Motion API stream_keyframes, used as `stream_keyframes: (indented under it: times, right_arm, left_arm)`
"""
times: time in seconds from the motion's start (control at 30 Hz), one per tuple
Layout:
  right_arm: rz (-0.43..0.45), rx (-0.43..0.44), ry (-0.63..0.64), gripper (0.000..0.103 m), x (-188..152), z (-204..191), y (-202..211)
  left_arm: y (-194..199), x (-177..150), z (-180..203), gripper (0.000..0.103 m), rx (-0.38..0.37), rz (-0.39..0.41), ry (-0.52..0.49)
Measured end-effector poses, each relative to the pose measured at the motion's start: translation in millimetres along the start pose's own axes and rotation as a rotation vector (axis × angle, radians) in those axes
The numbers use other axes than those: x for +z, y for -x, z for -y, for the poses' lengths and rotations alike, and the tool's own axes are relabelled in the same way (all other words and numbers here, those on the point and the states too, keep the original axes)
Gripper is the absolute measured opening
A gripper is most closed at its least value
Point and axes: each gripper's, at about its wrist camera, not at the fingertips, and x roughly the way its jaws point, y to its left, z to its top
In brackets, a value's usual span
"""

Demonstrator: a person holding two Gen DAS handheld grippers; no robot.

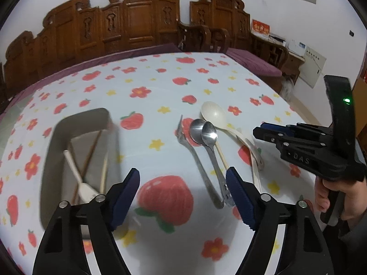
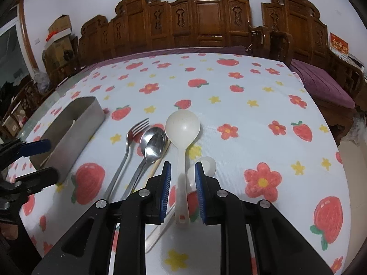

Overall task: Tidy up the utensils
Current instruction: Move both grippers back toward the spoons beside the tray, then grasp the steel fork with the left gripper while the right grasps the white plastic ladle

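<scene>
Two hand-held grippers: left hand-held gripper (image 1: 182, 191) wide, empty; right hand-held gripper (image 2: 182, 183) narrowly parted, straddling white ladle (image 2: 182, 123) handle, apparently readying a lift.
Steel tray (image 1: 75, 123): left of frame, collecting sorted utensils.

A steel fork (image 2: 132, 151), two nested steel spoons (image 2: 152, 145) and a white ladle (image 2: 182, 126) are laid side by side; more utensils are held in the metal tray (image 1: 80, 123).

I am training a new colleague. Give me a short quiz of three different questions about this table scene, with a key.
1. True or false: the fork lies inside the metal tray.
2. What lies between the fingers of the right gripper?
A. white ladle
B. fork
C. chopstick
3. Fill in: the left gripper is ____.

Key: 1 false; 2 A; 3 open
</scene>
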Motion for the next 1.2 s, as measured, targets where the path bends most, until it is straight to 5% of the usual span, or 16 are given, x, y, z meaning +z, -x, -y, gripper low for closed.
stream_keyframes:
  times: [0.37,0.57,0.73,1.2]
  right_arm:
    - [-0.004,0.003,-0.014,0.024,0,18,0]
    - [-0.006,0.010,-0.023,0.024,1,21,-2]
    - [-0.009,0.018,-0.016,0.024,2,19,-7]
    - [-0.032,0.051,-0.018,0.024,15,13,-33]
  left_arm:
    - [-62,13,18,0.042,0.003,-0.085,-0.018]
    - [-85,16,20,0.035,0.023,-0.122,-0.013]
    - [-93,13,19,0.019,0.030,-0.141,-0.013]
    - [-88,9,15,0.002,0.015,-0.131,-0.019]
